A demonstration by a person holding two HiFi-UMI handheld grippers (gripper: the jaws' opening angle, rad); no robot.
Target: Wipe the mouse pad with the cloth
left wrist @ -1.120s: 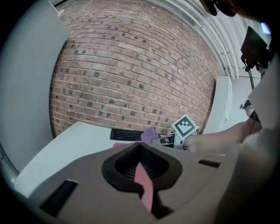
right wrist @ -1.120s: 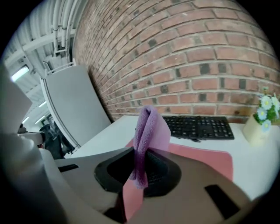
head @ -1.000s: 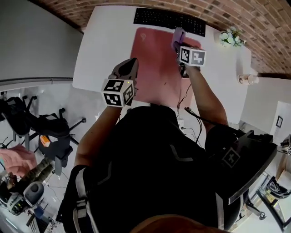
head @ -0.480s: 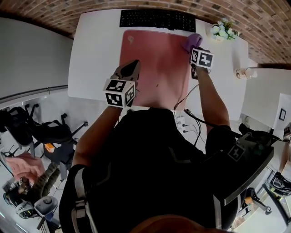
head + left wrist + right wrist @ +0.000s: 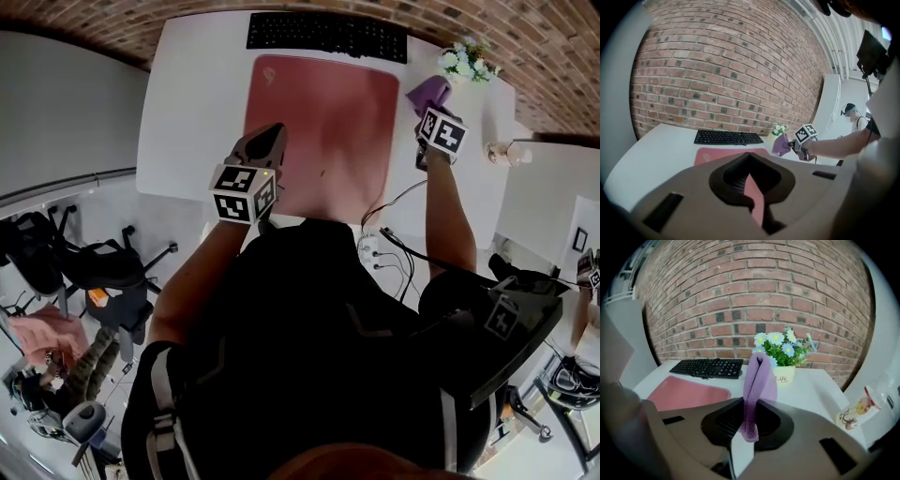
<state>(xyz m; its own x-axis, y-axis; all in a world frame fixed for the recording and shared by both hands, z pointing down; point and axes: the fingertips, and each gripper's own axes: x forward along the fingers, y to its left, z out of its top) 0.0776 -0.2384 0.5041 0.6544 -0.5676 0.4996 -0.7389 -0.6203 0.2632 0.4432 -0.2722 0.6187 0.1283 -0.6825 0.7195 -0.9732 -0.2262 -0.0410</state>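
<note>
Right tongs (image 5: 750,422) gripping cloth (image 5: 758,383), shifted rightward, off mouse pad (image 5: 319,112)

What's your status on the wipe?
Left gripper shut, empty, over mouse pad. Right gripper shut on cloth, off the pad, to its right. Flower pot just ahead of cloth.

Left gripper (image 5: 749,165) (closed) — right gripper (image 5: 751,420) clamped

fuzzy purple cloth (image 5: 758,390); matt pink mouse pad (image 5: 319,122); rough brick wall (image 5: 754,291).
</note>
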